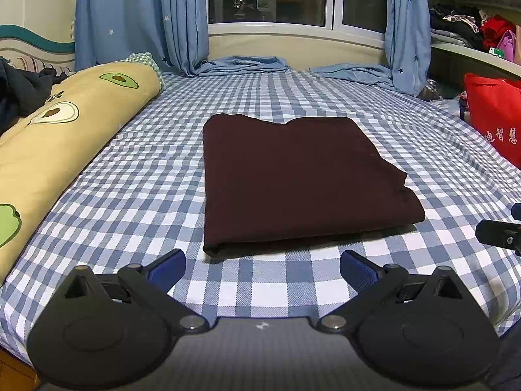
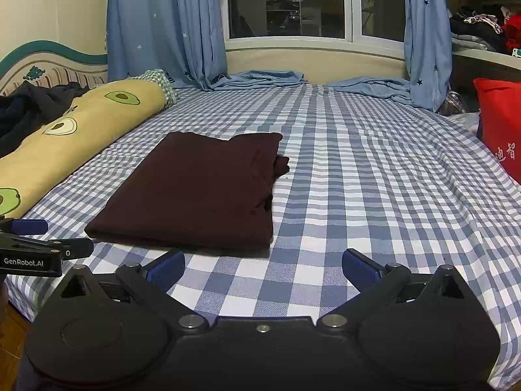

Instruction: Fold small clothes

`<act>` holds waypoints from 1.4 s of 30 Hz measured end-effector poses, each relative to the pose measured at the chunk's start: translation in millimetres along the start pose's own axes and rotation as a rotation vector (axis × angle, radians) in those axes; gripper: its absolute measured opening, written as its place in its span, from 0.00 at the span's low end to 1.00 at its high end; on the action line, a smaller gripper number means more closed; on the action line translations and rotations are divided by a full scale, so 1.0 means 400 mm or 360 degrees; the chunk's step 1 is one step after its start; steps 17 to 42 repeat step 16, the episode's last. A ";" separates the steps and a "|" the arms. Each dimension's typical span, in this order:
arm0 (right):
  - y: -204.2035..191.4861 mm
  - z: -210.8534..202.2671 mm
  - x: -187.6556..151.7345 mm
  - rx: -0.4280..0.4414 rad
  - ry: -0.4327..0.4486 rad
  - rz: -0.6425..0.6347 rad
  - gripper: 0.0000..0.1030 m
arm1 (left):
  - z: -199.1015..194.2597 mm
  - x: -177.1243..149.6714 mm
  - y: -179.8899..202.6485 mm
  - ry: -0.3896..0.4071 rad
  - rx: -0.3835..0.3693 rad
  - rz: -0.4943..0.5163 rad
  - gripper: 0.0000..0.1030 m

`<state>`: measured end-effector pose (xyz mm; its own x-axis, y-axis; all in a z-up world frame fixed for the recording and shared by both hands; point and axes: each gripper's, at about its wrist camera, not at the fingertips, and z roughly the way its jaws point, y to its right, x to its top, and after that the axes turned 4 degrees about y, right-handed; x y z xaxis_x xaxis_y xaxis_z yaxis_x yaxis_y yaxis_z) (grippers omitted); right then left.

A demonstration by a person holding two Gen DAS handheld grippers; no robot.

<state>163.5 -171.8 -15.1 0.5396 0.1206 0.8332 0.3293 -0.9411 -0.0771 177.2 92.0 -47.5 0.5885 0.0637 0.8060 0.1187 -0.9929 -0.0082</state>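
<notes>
Left tongs [image 1: 262,268] wide, empty, low over the checked sheet [image 1: 136,195]; right tongs [image 2: 263,268] likewise. Folded maroon garment [image 1: 293,179] flat just beyond left tips, ahead-left of right. Avocado-print pillow [image 1: 58,130] left, curtains [image 1: 140,16] far.

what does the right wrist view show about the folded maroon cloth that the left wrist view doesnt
Only the right wrist view shows a bunched flap sticking out of the folded maroon cloth's right edge, plus the left gripper's GenRobot.AI label. Only the left wrist view shows the cloth's thick folded near edge head-on, centred ahead of the open left gripper. Both show the cloth lying flat on the blue checked bedsheet, the yellow avocado-print bolster, and neither gripper touching it; the right gripper is open too.
</notes>
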 end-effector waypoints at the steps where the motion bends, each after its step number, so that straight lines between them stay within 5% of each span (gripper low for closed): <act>1: 0.001 0.000 0.000 0.0000 -0.0001 0.0000 0.99 | 0.000 0.000 0.000 0.0001 0.0000 0.0000 0.99; 14: 0.003 0.001 -0.002 -0.0005 -0.0001 0.0006 0.99 | -0.027 -0.001 0.007 0.0112 -0.0057 -0.0005 0.99; 42: 0.004 0.002 -0.003 -0.0004 -0.0003 0.0011 0.99 | -0.024 0.003 0.004 0.0105 -0.0035 -0.0026 0.99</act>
